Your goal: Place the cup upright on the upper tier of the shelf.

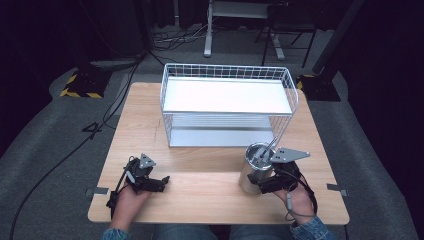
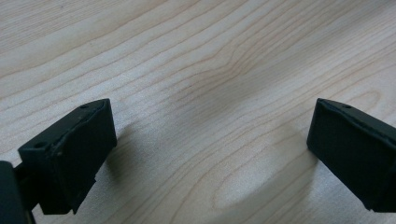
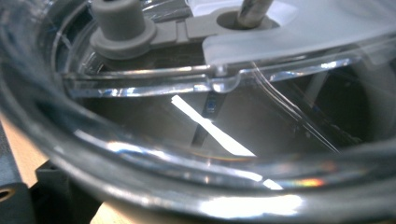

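Pale wood grain runs across the table (image 1: 200, 185), and everything here sits in relation to the white wire rack (image 1: 227, 102) standing at its far middle. Nearest the person, at the near left of the rack, the left hand (image 1: 129, 197) holds the left gripper (image 1: 159, 183) low over bare wood, its two black jaws wide apart with nothing between them, as the left gripper view makes plain. At the near right of the rack, the right hand (image 1: 299, 199) holds the right gripper (image 1: 265, 187) against the side of a shiny steel cup (image 1: 255, 172), which stands upright on the table just in front of the rack's right corner; whether the jaws are clamped on it I cannot tell. The cup carries a clear lid (image 3: 289, 32) with a grey plug (image 3: 122, 25) and a metal straw (image 1: 268, 148) leaning out of it. Beyond the cup, the rack holds a flat white shelf (image 1: 225, 95) up top and a lower grey floor
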Tool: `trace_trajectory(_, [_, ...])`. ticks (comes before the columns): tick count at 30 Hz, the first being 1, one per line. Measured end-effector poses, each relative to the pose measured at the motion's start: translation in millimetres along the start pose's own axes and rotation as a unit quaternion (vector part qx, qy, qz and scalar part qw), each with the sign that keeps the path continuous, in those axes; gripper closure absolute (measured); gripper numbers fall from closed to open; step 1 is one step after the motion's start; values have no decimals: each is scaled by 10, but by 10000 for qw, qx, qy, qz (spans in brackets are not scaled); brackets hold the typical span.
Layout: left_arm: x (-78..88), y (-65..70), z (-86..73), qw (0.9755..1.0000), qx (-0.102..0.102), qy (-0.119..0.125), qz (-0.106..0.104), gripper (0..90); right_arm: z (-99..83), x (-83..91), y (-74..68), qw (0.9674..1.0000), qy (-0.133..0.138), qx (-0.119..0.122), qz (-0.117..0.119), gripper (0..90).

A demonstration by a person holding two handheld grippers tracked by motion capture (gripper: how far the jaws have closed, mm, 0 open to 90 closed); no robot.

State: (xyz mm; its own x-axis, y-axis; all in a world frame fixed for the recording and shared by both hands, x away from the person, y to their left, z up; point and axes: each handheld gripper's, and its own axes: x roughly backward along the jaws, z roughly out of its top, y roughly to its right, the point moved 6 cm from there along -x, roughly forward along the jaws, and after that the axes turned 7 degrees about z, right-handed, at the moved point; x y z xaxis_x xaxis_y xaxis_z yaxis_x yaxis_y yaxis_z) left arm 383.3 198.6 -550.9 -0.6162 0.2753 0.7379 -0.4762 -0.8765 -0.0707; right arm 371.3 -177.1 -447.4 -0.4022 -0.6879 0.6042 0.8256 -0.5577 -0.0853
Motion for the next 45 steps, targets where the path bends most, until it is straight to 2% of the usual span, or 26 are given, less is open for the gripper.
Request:
trace_trajectory(10, [0,0,0,10000,3,-2,0,19,223,160,-96,9999,-1,151,73,36])
trace_trajectory(15, [0,0,0,10000,0,-3,0,18,314,202,-131,9996,-126,234,132,36])
trace_trajectory(35, [0,6,-2,10000,11,-16,-26,17,816,520,-130,9994,119,316,97,36])
trace_trajectory(45, [0,4,1,10000,-13,-29,-42,17,1137,677,-82,9991,249,342,44,36])
